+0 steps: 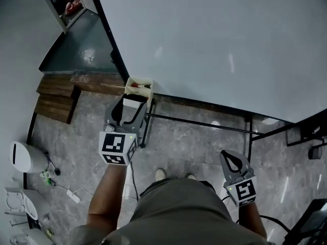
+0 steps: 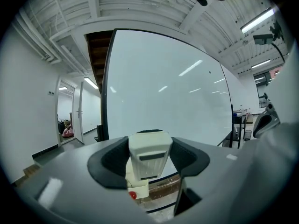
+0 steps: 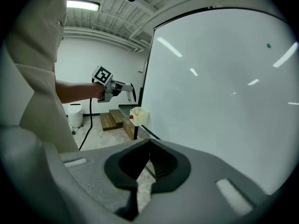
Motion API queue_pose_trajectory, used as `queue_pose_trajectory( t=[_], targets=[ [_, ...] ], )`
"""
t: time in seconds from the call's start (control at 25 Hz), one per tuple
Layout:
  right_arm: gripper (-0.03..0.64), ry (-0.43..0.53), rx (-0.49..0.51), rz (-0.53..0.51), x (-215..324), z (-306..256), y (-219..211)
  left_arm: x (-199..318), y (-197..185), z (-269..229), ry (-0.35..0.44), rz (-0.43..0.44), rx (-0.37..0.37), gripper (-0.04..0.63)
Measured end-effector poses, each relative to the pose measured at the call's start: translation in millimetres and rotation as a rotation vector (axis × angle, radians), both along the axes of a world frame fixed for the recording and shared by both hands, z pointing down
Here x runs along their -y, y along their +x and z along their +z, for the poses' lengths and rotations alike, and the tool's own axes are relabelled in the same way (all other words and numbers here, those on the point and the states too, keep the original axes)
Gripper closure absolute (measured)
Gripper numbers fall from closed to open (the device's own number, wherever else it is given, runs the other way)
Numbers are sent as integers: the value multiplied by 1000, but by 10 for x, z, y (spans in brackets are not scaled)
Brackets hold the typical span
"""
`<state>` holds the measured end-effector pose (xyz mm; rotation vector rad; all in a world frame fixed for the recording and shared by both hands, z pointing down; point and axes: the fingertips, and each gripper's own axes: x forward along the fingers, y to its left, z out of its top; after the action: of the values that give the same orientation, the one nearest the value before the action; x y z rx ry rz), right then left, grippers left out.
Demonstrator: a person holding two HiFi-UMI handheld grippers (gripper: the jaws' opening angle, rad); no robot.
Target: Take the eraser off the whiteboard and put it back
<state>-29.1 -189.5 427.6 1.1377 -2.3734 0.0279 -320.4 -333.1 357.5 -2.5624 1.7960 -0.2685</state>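
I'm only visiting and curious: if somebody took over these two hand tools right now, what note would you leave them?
Left gripper: shut on the eraser, held close to the cream tray at the lower corner of the whiteboard.
Right gripper: shut and empty, low at the person's side, away from the board.
Done: the eraser is off the whiteboard.
Left: set it back on the board and let go.

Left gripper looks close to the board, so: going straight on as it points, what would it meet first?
Likely the cream tray at the whiteboard's lower corner, just beyond the eraser; depth unclear.
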Motion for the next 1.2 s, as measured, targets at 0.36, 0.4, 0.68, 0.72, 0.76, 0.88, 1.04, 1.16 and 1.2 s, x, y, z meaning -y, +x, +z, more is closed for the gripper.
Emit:
queue_pose_trajectory(
  t=[0.36,0.4,0.68,0.72,0.76,0.88,1.04,1.16,1.2],
  targets=[
    [614,-11,-19,107,69,17,119,489,-41,445,-40,-1,6,322],
    [614,-11,-24,113,78,15,127,538,-52,499,-48,-4,5,322],
    [614,-27,-55,137,116,29,130,770,-126,897,-102,-22,4,322],
    [614,-26,-64,136,119,38,142,793,-127,945,-107,-24,5,322],
    [614,-29,-68,137,119,44,144,815,-130,988,-111,-26,6,322],
    [614,-41,-72,144,107,49,130,857,-132,1103,-122,-29,17,322],
    [614,-43,-79,152,104,58,166,899,-86,1229,-131,-30,31,322],
    [614,-55,-75,161,99,53,159,918,-59,1318,-141,-30,40,322],
    [614,-58,-75,162,93,55,158,918,-54,1346,-144,-30,44,322]
  ],
)
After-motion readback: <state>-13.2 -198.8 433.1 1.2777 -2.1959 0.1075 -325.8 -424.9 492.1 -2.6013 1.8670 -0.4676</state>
